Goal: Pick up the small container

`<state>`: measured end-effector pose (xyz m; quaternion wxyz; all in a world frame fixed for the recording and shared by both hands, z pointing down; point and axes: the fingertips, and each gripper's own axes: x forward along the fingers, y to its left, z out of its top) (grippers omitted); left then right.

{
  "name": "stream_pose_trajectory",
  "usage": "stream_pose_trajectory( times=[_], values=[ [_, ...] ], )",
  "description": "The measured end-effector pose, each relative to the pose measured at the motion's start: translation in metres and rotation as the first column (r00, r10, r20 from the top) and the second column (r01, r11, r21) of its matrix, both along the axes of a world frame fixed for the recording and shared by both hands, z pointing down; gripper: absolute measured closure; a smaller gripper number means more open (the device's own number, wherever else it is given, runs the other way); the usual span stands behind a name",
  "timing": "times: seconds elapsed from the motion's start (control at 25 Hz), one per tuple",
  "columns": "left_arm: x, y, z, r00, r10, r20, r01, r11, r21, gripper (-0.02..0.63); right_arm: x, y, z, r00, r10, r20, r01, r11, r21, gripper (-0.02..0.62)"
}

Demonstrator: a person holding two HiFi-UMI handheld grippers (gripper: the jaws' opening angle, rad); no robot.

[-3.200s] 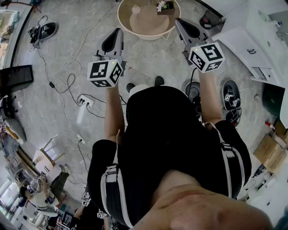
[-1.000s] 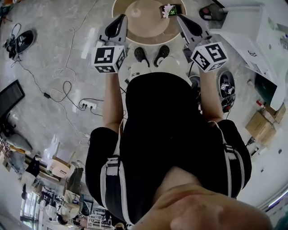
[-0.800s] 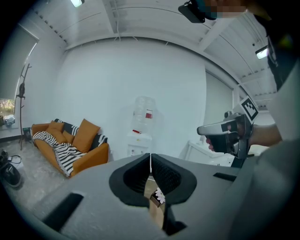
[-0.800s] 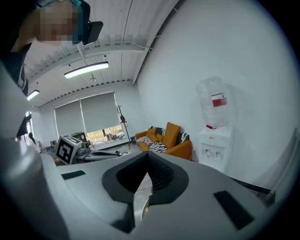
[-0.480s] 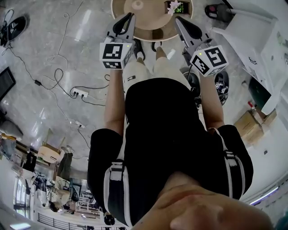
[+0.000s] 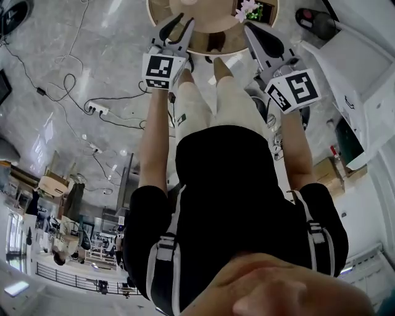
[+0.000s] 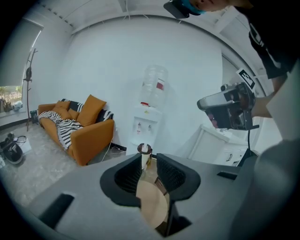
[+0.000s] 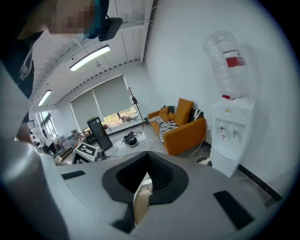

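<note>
Pale-wood round desk (image 6: 210,18), head view: where is the small container (image 7: 144,151), and what may fail? (Student)

Head view: not made out. The frame cuts off the desk's far part beside a flower arrangement (image 6: 250,8). Both the left gripper (image 6: 177,26) and right gripper (image 6: 250,29) point at its near rim. (Tutor)

Left gripper view? (Student)

The small container, tall and narrow, stands on the desk well beyond the jaws, which have just been opening and hold nothing. Its foot is hard to make out against one jaw. So slim a gap could clip its side and topple it. Right gripper view: jaws closed together, empty; only a sliver of desk shows. (Tutor)
</note>
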<state>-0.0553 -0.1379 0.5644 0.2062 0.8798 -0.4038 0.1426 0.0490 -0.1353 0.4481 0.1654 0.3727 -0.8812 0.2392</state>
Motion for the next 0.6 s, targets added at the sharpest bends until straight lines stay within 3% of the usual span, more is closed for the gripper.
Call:
stream_pose_trajectory(
  times=[0.32, 0.44, 0.6],
  values=[
    [0.012, -0.015, 0.094, 0.994, -0.103, 0.042, 0.105, 0.992, -0.068, 0.460, 0.009, -0.011, 0.052, 0.995, -0.098, 0.013, 0.099, 0.994, -0.054, 0.595],
    [0.013, -0.025, 0.123, 0.986, -0.159, 0.041, 0.162, 0.983, -0.087, 0.436, 0.012, -0.015, 0.072, 0.995, -0.104, 0.014, 0.104, 0.992, -0.066, 0.594],
    [0.016, -0.032, 0.169, 0.984, -0.164, 0.071, 0.171, 0.978, -0.119, 0.431, 0.014, -0.017, 0.101, 0.996, -0.088, 0.016, 0.090, 0.991, -0.097, 0.595]
  ],
)
